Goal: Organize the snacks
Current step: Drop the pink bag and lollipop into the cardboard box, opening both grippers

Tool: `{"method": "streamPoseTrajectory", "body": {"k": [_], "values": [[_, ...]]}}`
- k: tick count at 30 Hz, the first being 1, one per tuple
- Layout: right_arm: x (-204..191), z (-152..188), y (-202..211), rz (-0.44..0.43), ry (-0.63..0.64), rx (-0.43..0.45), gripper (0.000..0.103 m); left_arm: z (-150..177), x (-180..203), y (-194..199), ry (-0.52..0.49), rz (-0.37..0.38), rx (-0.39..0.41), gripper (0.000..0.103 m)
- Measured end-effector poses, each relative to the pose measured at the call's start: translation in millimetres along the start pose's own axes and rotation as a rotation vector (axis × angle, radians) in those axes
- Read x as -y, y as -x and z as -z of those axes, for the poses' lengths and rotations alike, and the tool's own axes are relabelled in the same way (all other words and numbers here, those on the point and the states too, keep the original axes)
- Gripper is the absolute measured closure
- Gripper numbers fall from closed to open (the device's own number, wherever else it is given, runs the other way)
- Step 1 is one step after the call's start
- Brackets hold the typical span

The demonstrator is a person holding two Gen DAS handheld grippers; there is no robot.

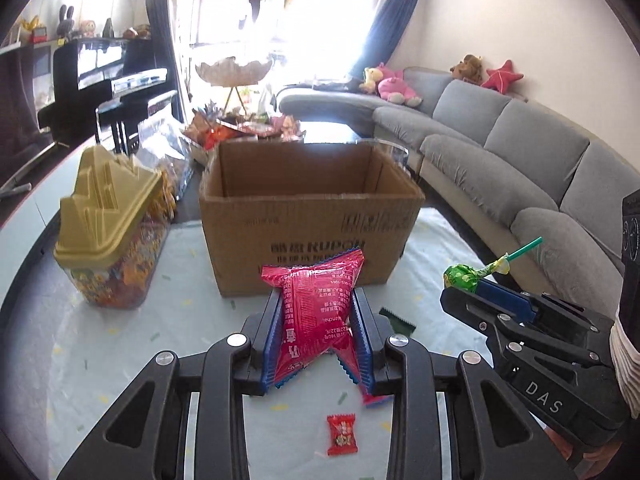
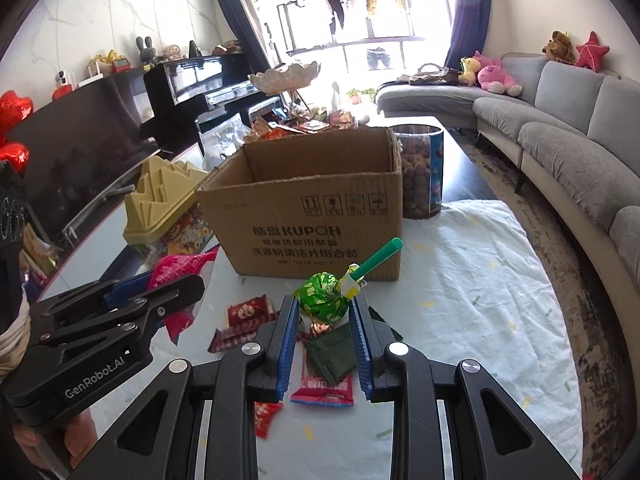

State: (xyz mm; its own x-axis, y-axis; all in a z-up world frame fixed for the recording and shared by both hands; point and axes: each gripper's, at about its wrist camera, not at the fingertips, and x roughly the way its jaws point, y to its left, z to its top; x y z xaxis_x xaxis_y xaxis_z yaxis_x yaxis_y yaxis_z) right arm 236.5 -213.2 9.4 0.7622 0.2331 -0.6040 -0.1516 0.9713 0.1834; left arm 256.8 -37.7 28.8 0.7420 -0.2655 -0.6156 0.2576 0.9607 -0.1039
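Observation:
My left gripper [image 1: 316, 300] is shut on a red snack packet [image 1: 314, 312] and holds it above the table, just in front of an open cardboard box [image 1: 308, 220]. My right gripper [image 2: 325, 300] is shut on a green lollipop [image 2: 326, 298] with a green stick, also short of the box [image 2: 316, 220]. In the left wrist view the right gripper [image 1: 460, 292] with the lollipop [image 1: 466, 278] is at the right. In the right wrist view the left gripper [image 2: 188, 280] with the red packet [image 2: 180, 268] is at the left. Several small wrapped snacks [image 2: 244, 314] lie on the cloth beneath.
A jar with a yellow castle-shaped lid [image 1: 108, 216] stands left of the box. A clear tub of snacks [image 2: 422, 172] stands behind the box at the right. A white cloth [image 2: 480, 280] covers the table. A grey sofa [image 1: 520, 160] runs along the right.

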Motion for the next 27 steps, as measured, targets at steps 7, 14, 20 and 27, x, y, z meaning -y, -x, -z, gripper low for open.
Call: {"method": "streamPoseTrajectory", "body": {"k": [7, 14, 20, 27], "values": [[-5, -41, -3, -0.016, 0.018, 0.043, 0.075, -43, -7, 4, -0.015, -0.006, 0.056, 0.071], [-12, -84, -10, -0.008, 0.053, 0.076, 0.075, -85, -18, -5, -0.013, -0.009, 0.073, 0.071], [-18, -114, -28, -0.009, 0.069, 0.07, 0.075, -115, -22, -21, -0.027, -0.02, 0.079, 0.071], [-11, -130, -53, 0.004, 0.08, 0.049, 0.075, -135, -27, -51, -0.049, -0.028, 0.054, 0.071]]}}
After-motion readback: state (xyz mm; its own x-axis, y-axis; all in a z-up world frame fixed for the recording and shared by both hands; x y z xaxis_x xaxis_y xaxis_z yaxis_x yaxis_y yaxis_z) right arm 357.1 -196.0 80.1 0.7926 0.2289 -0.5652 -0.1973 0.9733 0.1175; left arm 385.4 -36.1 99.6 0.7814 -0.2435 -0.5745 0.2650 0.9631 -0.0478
